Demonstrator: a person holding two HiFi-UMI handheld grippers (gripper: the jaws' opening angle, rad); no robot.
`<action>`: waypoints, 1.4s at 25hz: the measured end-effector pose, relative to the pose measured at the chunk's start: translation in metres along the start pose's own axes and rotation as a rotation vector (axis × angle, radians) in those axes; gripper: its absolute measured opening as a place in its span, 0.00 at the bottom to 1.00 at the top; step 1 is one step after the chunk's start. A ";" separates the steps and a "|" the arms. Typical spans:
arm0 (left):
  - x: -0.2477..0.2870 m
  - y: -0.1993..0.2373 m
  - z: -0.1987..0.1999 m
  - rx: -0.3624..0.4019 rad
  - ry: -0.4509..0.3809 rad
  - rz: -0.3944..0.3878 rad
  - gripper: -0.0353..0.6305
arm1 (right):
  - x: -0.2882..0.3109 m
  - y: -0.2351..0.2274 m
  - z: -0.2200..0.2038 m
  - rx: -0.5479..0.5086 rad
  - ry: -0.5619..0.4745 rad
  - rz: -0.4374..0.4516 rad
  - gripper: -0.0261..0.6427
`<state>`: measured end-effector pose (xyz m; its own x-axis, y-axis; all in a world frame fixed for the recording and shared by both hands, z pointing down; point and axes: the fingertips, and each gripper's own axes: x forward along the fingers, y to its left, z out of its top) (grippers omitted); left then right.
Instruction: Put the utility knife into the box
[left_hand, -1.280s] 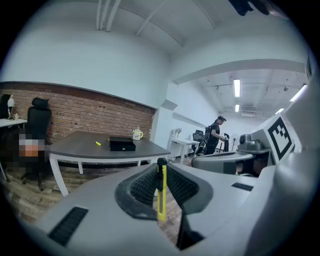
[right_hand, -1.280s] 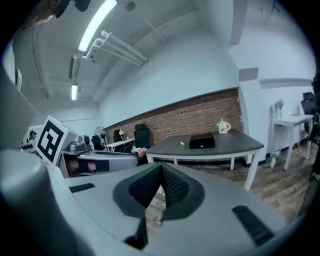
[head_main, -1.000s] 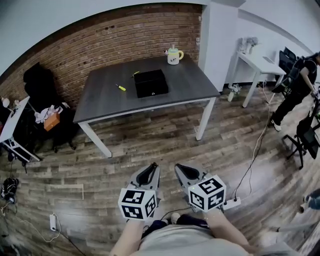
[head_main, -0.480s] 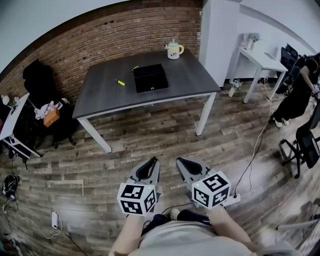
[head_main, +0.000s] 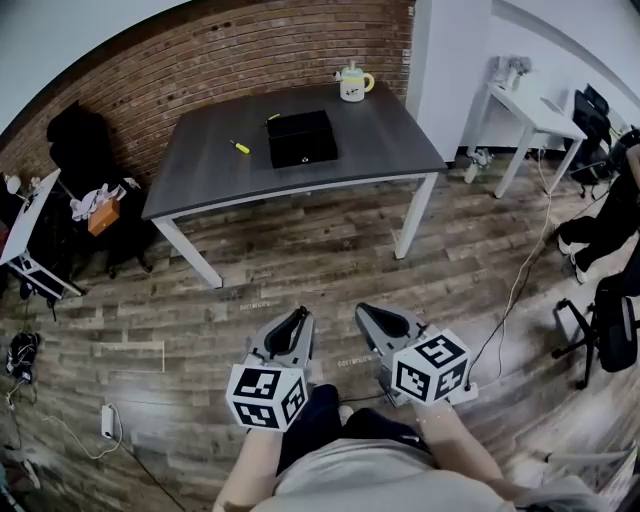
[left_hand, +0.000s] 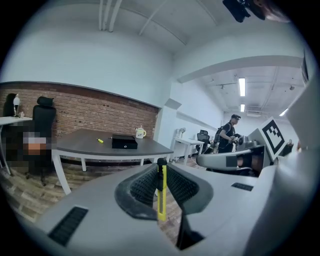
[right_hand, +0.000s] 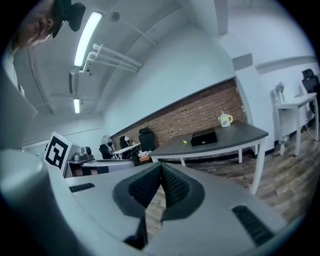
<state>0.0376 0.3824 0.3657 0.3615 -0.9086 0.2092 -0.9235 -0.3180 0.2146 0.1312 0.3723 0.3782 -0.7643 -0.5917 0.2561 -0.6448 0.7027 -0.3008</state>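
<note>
– since a second ago the person in dark clothes (head_main: 612, 215) has slid to the right edge of the head view. the left gripper (head_main: 298, 318) and right gripper (head_main: 370, 314) hang low over the floor (head_main: 300, 260), much as before.
– what's the left one got?
– it's clenched on the utility knife (left_hand: 161, 197): slim, yellow, black at the top end, upright between the ribbed black pads (left_hand: 142, 187).
– and the right?
– tips pressed together, nothing between them.
– the box (head_main: 301, 138)?
– black, rectangular, looks closed, on the dark grey desk (head_main: 200, 185), well apart from both grippers. a small yellow thing (head_main: 240, 147) lies just left of it, and a white mug (head_main: 351, 84) with a yellow handle stands near the far edge.
– the room?
– wood-plank floor, red brick wall (head_main: 200, 70) behind the desk, white legs under it.
</note>
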 end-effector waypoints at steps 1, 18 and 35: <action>-0.001 0.005 -0.001 -0.004 0.005 0.011 0.15 | 0.003 -0.001 -0.001 0.002 0.003 0.002 0.05; 0.134 0.123 0.048 -0.015 -0.003 -0.030 0.15 | 0.143 -0.082 0.056 -0.019 0.007 -0.076 0.05; 0.254 0.240 0.116 -0.007 -0.011 -0.147 0.15 | 0.276 -0.143 0.133 -0.022 -0.047 -0.227 0.05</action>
<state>-0.1074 0.0437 0.3595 0.4912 -0.8553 0.1649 -0.8598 -0.4457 0.2493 0.0127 0.0559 0.3694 -0.5990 -0.7532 0.2717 -0.8006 0.5572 -0.2205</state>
